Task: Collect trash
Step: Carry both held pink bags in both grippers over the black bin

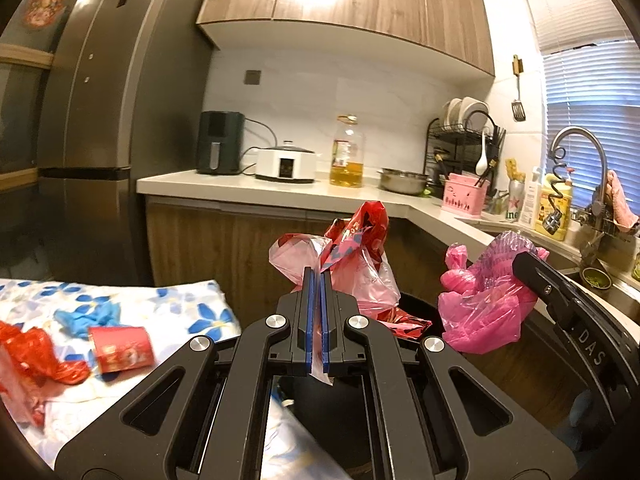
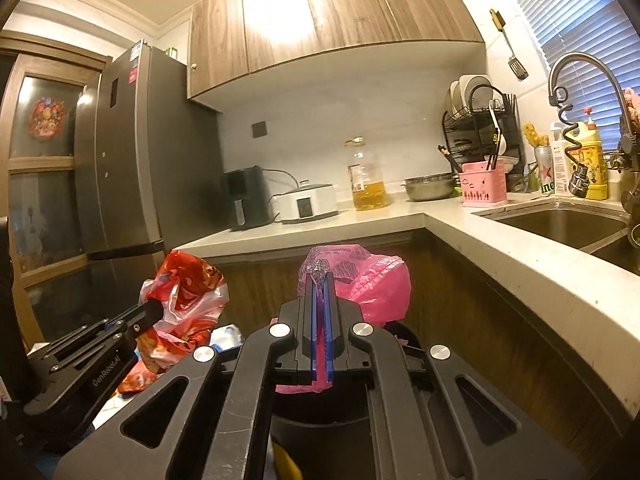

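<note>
Left wrist view: left gripper [image 1: 319,280] held about level, pointing at the bench [image 1: 280,194] front, fingers [image 1: 308,312] clenched on a clear-pink bag [image 1: 360,276] stuffed with red wrapper. The bag bulges above and right of the fingertips, and a strip of film runs back between the pads and out behind them. It hangs over the black bin [image 1: 416,308], in front of the bench's wooden cabinet face. Right gripper [image 1: 524,268] enters from the right edge, angled up-left, clamped on a pink bag [image 1: 480,300] that sags below and left of its tip, near the bench's inner corner.

Right wrist view: right gripper [image 2: 320,280] about level, fingers [image 2: 330,320] pinched on the pink bag [image 2: 376,284]; the bag's bulk sits right of the tips, and a tail sticks out behind the pads. Left gripper [image 2: 154,310] comes in low from the left, holding the red-filled bag [image 2: 188,292].

More scraps, a red cup [image 1: 120,348] and a red wrapper [image 1: 36,352], lie on the flowered cloth [image 1: 192,300] at lower left, well apart from both grippers.
</note>
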`<action>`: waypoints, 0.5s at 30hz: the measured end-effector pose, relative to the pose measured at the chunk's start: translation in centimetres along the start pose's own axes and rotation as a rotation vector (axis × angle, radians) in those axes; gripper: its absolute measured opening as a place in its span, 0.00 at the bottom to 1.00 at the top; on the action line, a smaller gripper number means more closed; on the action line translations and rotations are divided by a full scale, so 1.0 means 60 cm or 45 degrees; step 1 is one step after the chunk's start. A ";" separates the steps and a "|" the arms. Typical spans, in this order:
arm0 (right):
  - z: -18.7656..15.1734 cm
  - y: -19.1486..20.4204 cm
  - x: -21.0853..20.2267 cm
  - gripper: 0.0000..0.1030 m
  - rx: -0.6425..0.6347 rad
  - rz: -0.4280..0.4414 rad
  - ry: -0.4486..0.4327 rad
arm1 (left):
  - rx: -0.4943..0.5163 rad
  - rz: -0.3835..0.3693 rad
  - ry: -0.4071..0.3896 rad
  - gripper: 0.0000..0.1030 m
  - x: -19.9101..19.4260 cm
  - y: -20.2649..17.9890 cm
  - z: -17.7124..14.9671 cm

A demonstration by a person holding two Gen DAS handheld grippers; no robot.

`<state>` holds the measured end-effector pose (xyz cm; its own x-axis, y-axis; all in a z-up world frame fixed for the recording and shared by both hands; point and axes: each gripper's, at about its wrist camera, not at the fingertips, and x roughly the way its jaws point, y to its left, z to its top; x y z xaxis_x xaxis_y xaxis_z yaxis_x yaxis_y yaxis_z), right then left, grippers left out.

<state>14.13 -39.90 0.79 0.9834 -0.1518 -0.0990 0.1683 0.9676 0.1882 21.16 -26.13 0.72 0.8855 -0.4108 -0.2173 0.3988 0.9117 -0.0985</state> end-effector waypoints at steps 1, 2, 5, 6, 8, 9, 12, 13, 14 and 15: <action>0.001 -0.007 0.004 0.04 0.007 -0.006 -0.001 | 0.000 -0.005 0.005 0.02 0.010 -0.006 0.000; 0.002 -0.011 0.006 0.04 0.012 -0.006 0.001 | -0.001 -0.011 0.011 0.02 0.016 -0.009 0.001; 0.004 -0.025 0.018 0.04 0.031 -0.009 0.008 | 0.016 -0.017 0.021 0.02 0.038 -0.022 0.000; 0.004 -0.026 0.022 0.04 0.033 -0.008 0.011 | 0.021 -0.020 0.026 0.02 0.044 -0.026 0.000; 0.003 -0.030 0.029 0.04 0.034 -0.007 0.014 | 0.024 -0.026 0.037 0.02 0.056 -0.032 -0.002; 0.002 -0.030 0.033 0.04 0.031 -0.006 0.016 | 0.027 -0.028 0.042 0.02 0.062 -0.034 -0.003; 0.000 -0.031 0.043 0.04 0.024 -0.007 0.019 | 0.024 -0.031 0.051 0.02 0.075 -0.036 -0.005; -0.001 -0.031 0.045 0.04 0.023 -0.006 0.020 | 0.023 -0.031 0.055 0.02 0.081 -0.036 -0.006; -0.002 -0.030 0.049 0.04 0.020 -0.006 0.020 | 0.024 -0.032 0.059 0.02 0.085 -0.036 -0.007; -0.003 -0.029 0.052 0.04 0.017 -0.007 0.021 | 0.025 -0.034 0.061 0.02 0.089 -0.036 -0.007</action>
<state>16.87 -42.03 -0.02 0.9813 -0.1536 -0.1161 0.1747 0.9640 0.2004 24.94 -30.30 -0.64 0.8623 -0.4339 -0.2610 0.4269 0.9002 -0.0861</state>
